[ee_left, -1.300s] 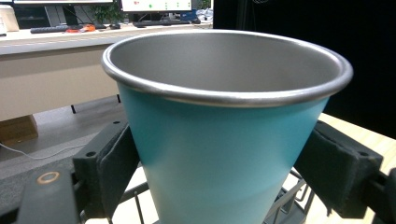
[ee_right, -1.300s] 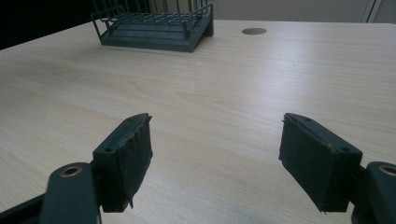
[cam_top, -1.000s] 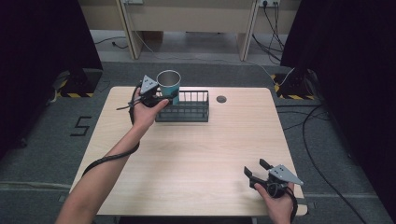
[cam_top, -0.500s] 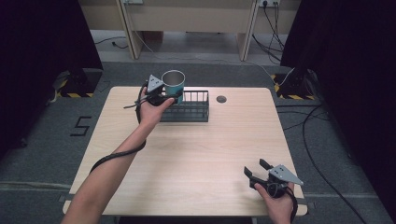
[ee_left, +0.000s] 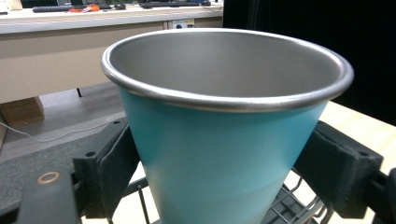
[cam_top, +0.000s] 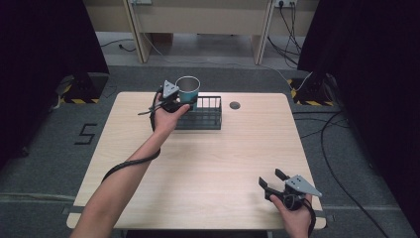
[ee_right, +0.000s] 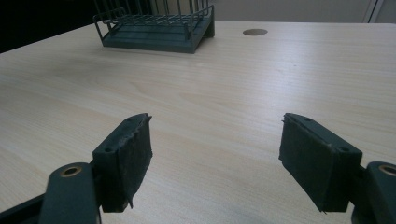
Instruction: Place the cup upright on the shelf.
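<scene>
A teal metal cup (cam_top: 188, 89) with a steel rim is held upright above the left end of a dark wire rack (cam_top: 203, 114) at the table's far side. My left gripper (cam_top: 182, 100) is shut on the cup; in the left gripper view the cup (ee_left: 224, 135) sits between both black pads (ee_left: 116, 163), with the rack's wires (ee_left: 289, 205) just below. My right gripper (cam_top: 271, 181) rests near the table's front right corner, open, nothing between its pads (ee_right: 130, 156). The rack (ee_right: 156, 25) appears far ahead in the right gripper view.
A round dark cable hole (cam_top: 235, 105) lies in the wooden table (cam_top: 228, 158) right of the rack. Black curtains flank both sides, and cables run over the floor behind the table.
My left gripper has carried the cup a little to the right and over the rack's left end. The right gripper has not moved.
</scene>
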Tool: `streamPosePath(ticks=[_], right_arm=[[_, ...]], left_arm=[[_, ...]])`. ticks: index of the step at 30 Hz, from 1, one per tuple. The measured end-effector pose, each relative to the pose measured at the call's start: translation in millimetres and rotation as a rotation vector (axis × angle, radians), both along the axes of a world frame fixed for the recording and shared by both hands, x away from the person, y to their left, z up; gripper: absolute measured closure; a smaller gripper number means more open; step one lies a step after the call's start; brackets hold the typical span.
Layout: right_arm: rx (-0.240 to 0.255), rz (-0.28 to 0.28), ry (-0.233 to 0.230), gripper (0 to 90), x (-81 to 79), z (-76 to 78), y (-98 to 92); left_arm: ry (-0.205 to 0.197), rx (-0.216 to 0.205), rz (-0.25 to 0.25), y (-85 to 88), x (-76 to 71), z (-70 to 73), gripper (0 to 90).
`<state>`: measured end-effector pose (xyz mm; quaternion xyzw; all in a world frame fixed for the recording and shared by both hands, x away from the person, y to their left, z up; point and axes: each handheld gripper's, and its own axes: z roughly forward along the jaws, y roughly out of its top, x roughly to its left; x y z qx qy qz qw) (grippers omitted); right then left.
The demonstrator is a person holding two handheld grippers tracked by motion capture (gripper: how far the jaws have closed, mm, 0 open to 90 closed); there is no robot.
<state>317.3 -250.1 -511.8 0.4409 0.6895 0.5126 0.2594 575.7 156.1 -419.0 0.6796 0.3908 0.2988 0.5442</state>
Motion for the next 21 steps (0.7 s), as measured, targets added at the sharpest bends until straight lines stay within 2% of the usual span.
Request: streamPosePath(ticks=[21], right_arm=[[0.002, 0.002, 0.000, 25.9, -0.1, 0.0, -0.3]], left_arm=[[0.067, 0.011, 0.016, -6.6, 5.1, -24.8, 16.2]])
